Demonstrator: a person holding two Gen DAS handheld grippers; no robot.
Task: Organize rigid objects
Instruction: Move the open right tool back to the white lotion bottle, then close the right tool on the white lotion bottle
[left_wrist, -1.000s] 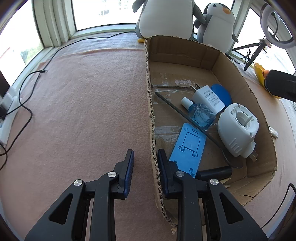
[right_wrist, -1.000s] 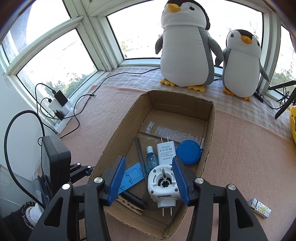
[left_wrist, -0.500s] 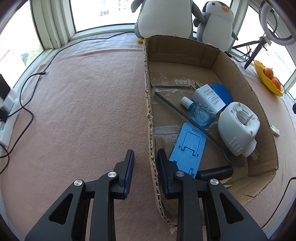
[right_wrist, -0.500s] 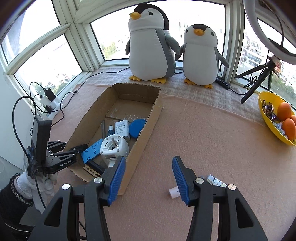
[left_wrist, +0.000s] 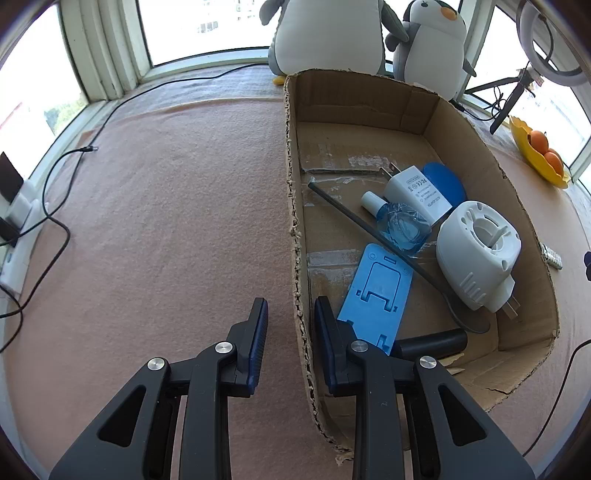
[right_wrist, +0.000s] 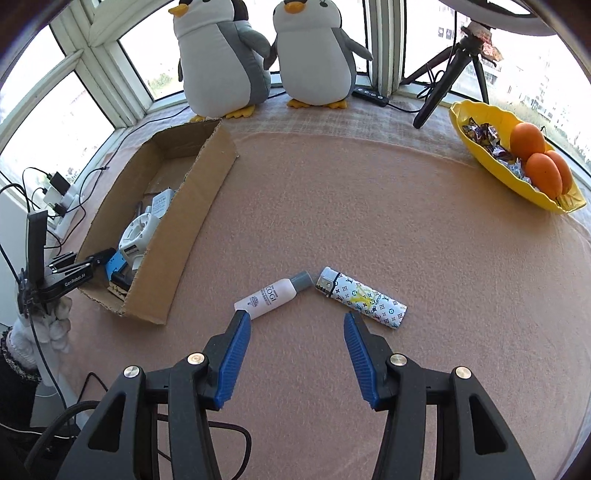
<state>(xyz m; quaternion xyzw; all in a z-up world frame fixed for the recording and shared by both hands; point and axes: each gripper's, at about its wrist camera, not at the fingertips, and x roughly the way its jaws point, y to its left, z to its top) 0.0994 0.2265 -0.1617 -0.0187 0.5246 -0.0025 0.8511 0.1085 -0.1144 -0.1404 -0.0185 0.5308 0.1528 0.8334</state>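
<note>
We are finding most of the sorting done: the cardboard box is already holding the white charger, the blue bottle, the blue stand and the round white plug-in unit. Two pieces are lying out on the pink mat, well apart from the box: a white tube and a patterned lighter, their ends nearly touching. Our right gripper is hovering just short of them, spread wide and empty. Our left gripper is straddling the box's near wall, partly apart, not visibly pinching it. We are judging the mat roomy around both pieces; the box wall is the edge to lift over.
</note>
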